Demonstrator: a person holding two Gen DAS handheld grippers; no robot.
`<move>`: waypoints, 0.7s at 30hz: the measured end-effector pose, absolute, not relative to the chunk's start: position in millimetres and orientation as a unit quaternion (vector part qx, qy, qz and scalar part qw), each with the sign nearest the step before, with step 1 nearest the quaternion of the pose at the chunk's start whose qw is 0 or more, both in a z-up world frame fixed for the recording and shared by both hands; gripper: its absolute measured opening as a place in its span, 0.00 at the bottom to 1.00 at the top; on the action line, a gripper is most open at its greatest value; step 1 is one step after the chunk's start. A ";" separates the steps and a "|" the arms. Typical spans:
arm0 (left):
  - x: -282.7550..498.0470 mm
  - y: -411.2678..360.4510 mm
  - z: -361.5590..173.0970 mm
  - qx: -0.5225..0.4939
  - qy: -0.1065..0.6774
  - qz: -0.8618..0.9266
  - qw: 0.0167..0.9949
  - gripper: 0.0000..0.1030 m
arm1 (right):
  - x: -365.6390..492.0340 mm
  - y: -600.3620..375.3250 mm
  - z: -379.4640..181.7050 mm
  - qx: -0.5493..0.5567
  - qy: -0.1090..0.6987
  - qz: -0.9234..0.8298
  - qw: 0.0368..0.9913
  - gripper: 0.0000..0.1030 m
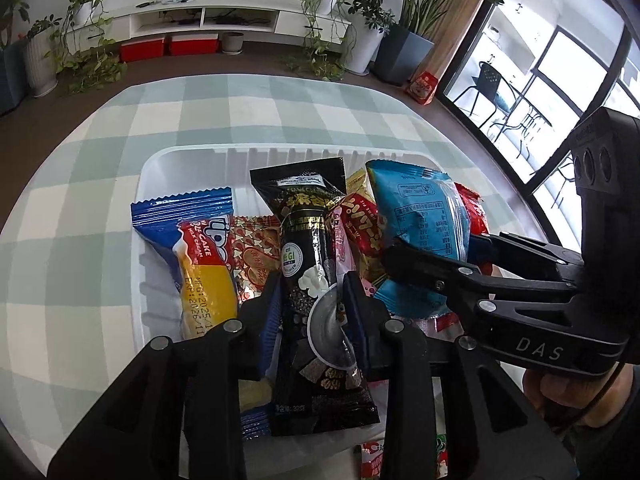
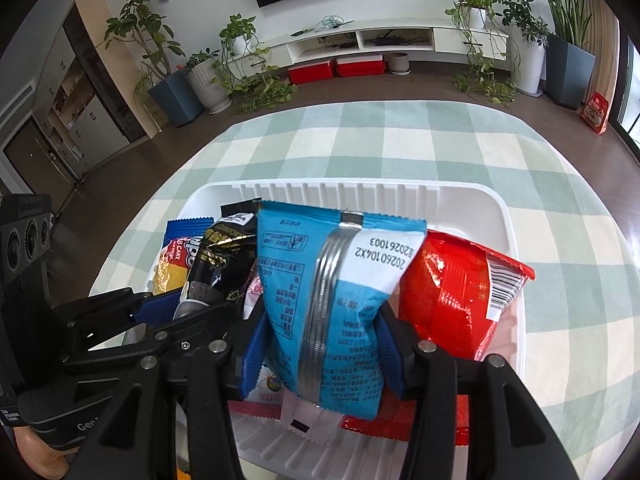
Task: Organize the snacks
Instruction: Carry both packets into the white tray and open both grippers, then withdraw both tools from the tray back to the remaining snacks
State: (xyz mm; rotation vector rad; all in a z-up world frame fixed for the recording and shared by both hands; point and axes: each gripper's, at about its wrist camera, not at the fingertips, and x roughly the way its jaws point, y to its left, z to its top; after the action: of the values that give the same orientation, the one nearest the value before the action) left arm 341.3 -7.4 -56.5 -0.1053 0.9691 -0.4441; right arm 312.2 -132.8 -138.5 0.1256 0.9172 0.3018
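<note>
A white ribbed tray (image 1: 180, 154) (image 2: 452, 189) on the checked table holds several snack packets. My left gripper (image 1: 314, 304) is shut on a black packet (image 1: 304, 216) that stands upright in the tray's middle, with both blue pads against its sides. My right gripper (image 2: 322, 346) is shut on a light-blue packet (image 2: 340, 272), also upright, just right of the black one. In the left wrist view the right gripper (image 1: 436, 248) reaches in from the right with the light-blue packet (image 1: 416, 208). In the right wrist view the left gripper (image 2: 192, 308) comes in from the left on the black packet (image 2: 224, 264).
A blue-and-yellow roll cake packet (image 1: 200, 268) leans at the tray's left. A red packet (image 2: 448, 292) lies at its right, with red-gold (image 1: 256, 252) and pink-yellow (image 1: 360, 224) packets behind. Another red packet (image 1: 372, 460) lies in front of the tray. Potted plants and a TV cabinet stand beyond the table.
</note>
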 end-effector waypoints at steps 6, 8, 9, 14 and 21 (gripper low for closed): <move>336.1 -4.6 -47.4 -0.053 0.450 -0.207 0.867 0.44 | 311.4 -133.6 -135.8 0.062 0.440 0.144 0.884 0.52; 333.3 -1.9 -40.9 -0.059 0.443 -0.207 0.870 0.54 | 310.4 -135.9 -133.9 0.064 0.439 0.140 0.885 0.54; 332.2 -1.3 -38.0 -0.060 0.440 -0.207 0.872 0.55 | 309.7 -137.4 -132.6 0.067 0.436 0.140 0.886 0.56; 318.3 -1.5 -19.1 -0.052 0.421 -0.211 0.881 0.59 | 300.3 -141.6 -120.8 0.074 0.416 0.144 0.895 0.62; 271.0 13.7 14.8 -0.049 0.381 -0.200 0.901 0.93 | 264.7 -154.1 -91.6 0.097 0.371 0.160 0.910 0.86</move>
State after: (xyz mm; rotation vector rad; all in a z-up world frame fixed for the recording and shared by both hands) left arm 271.0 13.7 14.8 -0.1024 0.7878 -0.4143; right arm 264.7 -154.1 -91.6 0.1991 0.7661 0.3294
